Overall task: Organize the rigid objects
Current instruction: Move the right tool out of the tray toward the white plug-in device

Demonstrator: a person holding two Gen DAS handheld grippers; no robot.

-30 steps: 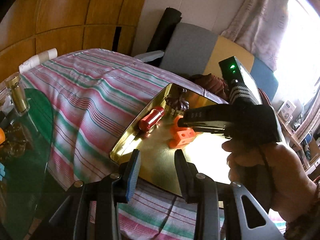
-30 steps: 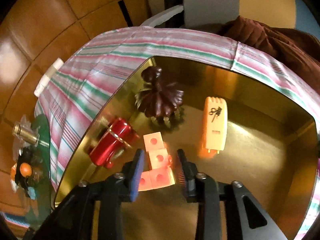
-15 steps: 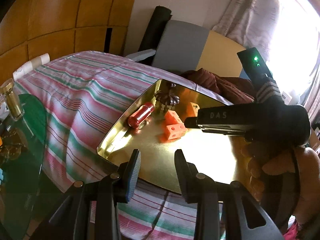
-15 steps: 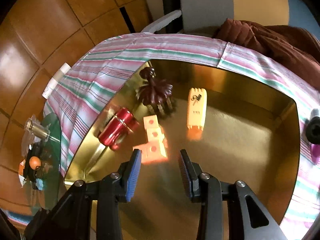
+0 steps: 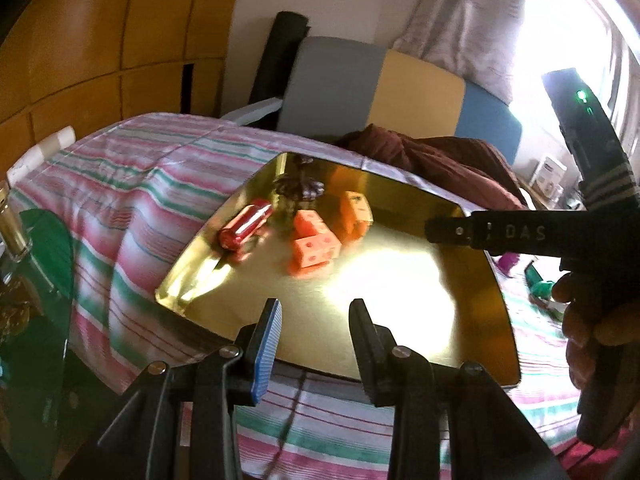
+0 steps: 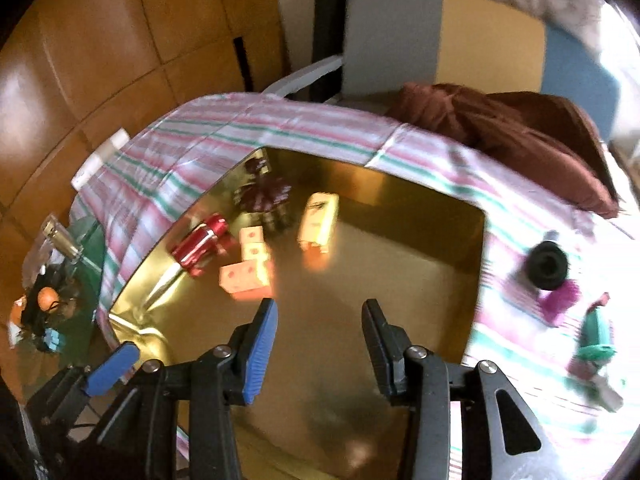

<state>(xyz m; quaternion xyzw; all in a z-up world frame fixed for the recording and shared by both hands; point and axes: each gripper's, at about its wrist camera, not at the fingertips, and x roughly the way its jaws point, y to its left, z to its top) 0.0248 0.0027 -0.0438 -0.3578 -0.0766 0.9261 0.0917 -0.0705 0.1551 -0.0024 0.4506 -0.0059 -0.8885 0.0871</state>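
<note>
A gold tray (image 5: 400,300) (image 6: 400,300) lies on the striped cloth. In its far left part lie a red cylinder (image 5: 246,228) (image 6: 198,244), an orange block piece with holes (image 5: 314,248) (image 6: 248,268), an orange box (image 5: 354,212) (image 6: 318,220) and a dark brown ornament (image 5: 298,188) (image 6: 264,196). My left gripper (image 5: 314,320) is open and empty above the tray's near edge. My right gripper (image 6: 318,324) is open and empty above the tray's middle; its body (image 5: 520,234) shows at the right in the left wrist view.
Right of the tray on the cloth lie a black round object (image 6: 546,266), a magenta piece (image 6: 562,300) and a green item (image 6: 596,332). A brown cloth (image 6: 500,128) lies beyond the tray. A green glass table (image 5: 36,300) with a bottle (image 5: 12,228) stands at left.
My right gripper has let go of the orange block piece and pulled back and up from it. Both views now show more of the tray.
</note>
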